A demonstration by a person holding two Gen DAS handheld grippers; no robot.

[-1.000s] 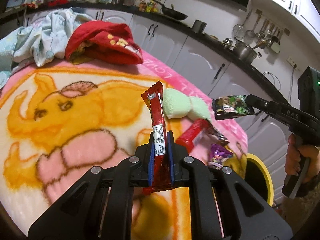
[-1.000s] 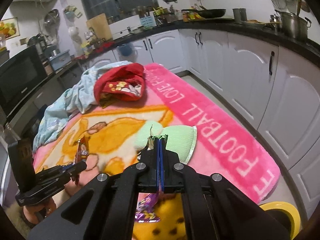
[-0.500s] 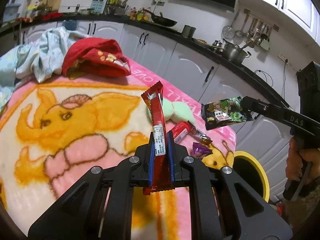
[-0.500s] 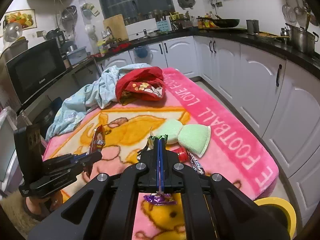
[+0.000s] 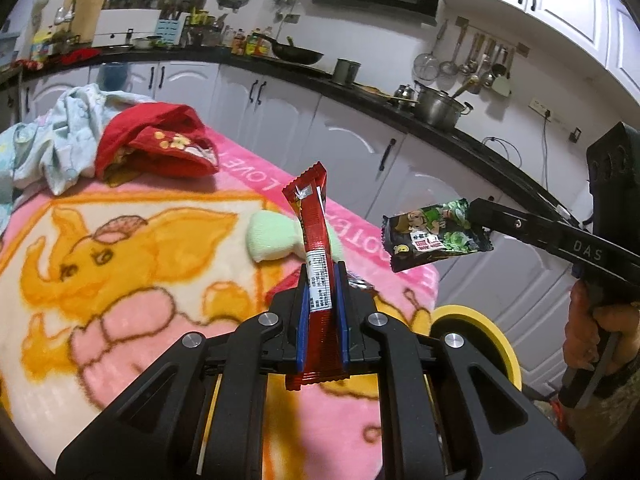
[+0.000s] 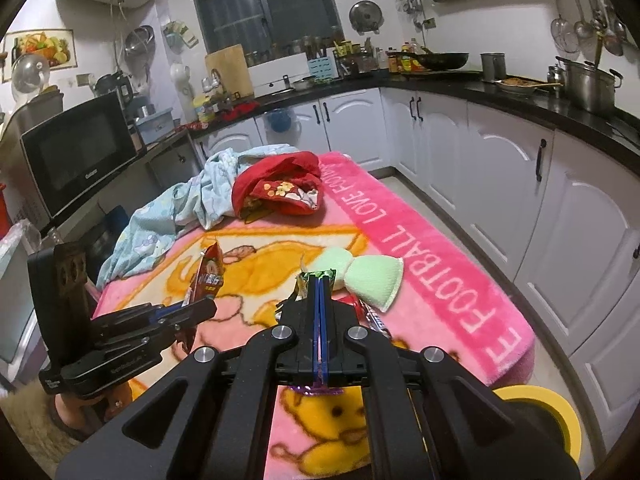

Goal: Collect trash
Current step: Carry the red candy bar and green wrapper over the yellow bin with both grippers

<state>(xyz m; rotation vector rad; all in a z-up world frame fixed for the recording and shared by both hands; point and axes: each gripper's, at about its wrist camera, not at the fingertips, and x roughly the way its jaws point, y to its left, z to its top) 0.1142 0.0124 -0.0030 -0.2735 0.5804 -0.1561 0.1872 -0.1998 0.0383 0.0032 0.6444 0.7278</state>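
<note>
My left gripper (image 5: 322,276) is shut on a long red snack wrapper (image 5: 314,236) that stands up between its blue pads, above the pink blanket (image 5: 120,280). My right gripper (image 6: 319,280) is shut on a dark green snack packet (image 5: 436,234), seen edge-on (image 6: 316,275) in its own view. In the left wrist view the right gripper (image 5: 474,210) reaches in from the right, held by a hand (image 5: 588,332). A yellow-rimmed bin (image 5: 476,328) stands on the floor past the blanket's near corner. More wrappers lie on the blanket: a red one (image 6: 354,302) and a purple one (image 6: 316,390), both partly hidden by my fingers.
A green sponge cloth (image 6: 362,274) lies mid-blanket. A red garment (image 6: 280,190) and a light blue cloth (image 6: 188,208) are heaped at the far end. White cabinets (image 6: 500,168) with a black counter run along the right. A microwave (image 6: 76,152) stands at the left.
Both grippers have risen and drawn back from the blanket, each still holding its wrapper. The yellow bin has come further into view below them.
</note>
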